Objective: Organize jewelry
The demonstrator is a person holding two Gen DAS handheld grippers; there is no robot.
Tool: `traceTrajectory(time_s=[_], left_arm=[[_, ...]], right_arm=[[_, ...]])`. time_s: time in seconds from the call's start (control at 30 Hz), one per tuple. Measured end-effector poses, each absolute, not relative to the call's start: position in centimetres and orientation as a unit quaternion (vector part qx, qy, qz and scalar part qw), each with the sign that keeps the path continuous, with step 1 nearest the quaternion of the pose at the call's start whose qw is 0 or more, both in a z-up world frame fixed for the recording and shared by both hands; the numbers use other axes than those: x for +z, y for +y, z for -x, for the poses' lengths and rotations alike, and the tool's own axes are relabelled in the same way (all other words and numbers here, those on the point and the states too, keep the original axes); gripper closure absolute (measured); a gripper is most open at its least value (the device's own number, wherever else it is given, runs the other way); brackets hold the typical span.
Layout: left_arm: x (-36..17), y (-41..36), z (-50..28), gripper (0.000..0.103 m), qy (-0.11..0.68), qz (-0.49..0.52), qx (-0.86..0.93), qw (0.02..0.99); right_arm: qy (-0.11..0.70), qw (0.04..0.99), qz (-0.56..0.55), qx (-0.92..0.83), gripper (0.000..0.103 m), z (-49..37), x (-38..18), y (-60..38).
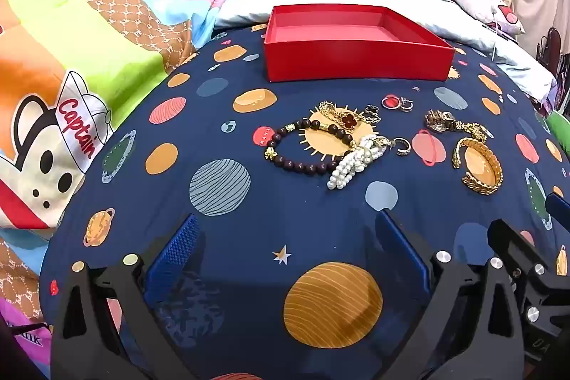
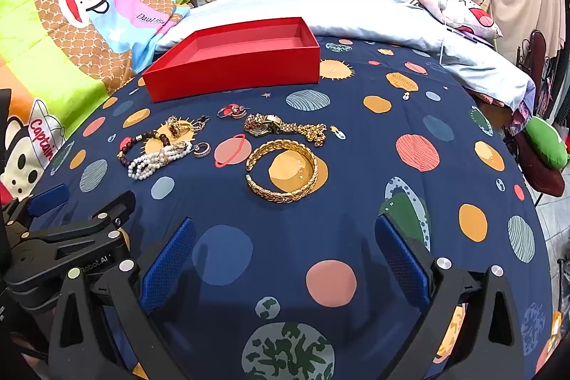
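Note:
An empty red box (image 1: 356, 59) (image 2: 235, 66) stands at the far side of the navy planet-print sheet. In front of it lie a dark bead bracelet (image 1: 302, 145), a white pearl bracelet (image 1: 351, 164) (image 2: 156, 161), a gold chain with a red clover (image 1: 347, 120), a gold bangle (image 1: 479, 166) (image 2: 283, 171), a gold watch (image 2: 272, 125), and small rings (image 1: 397, 103) (image 2: 231, 111). My left gripper (image 1: 285, 230) is open and empty, short of the bead bracelet. My right gripper (image 2: 285, 234) is open and empty, just short of the bangle.
A white pillow (image 2: 356, 20) lies behind the box. A cartoon monkey quilt (image 1: 71, 59) is bunched at the left. The bed's right edge drops to a green cushion (image 2: 547, 146). The left gripper's body shows in the right wrist view (image 2: 60, 237).

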State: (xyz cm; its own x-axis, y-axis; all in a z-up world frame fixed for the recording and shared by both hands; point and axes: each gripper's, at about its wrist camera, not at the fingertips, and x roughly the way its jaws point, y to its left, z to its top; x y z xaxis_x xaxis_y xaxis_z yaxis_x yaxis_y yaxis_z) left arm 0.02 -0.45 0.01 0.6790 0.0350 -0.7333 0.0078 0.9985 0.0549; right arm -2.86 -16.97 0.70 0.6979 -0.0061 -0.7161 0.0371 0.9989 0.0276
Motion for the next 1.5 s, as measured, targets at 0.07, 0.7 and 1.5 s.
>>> traceTrajectory(time_s=[0.07, 0.7, 1.5], left_arm=[[0.05, -0.49, 0.03, 0.006, 0.399, -0.029, 0.01, 0.916], [0.05, -0.88, 0.06, 0.006, 0.399, -0.034, 0.001, 0.916], [-0.09, -0.58, -0.08, 0.006, 0.404, -0.028, 0.003, 0.914]], right_arm=[[0.385, 0.922, -0.02, -0.012, 0.005, 2.9, 0.71, -16.96], [0.387, 0.922, -0.02, -0.011, 0.005, 2.9, 0.68, -16.94], [0.386, 0.922, -0.027, -0.01, 0.005, 2.82, 0.62, -17.05]])
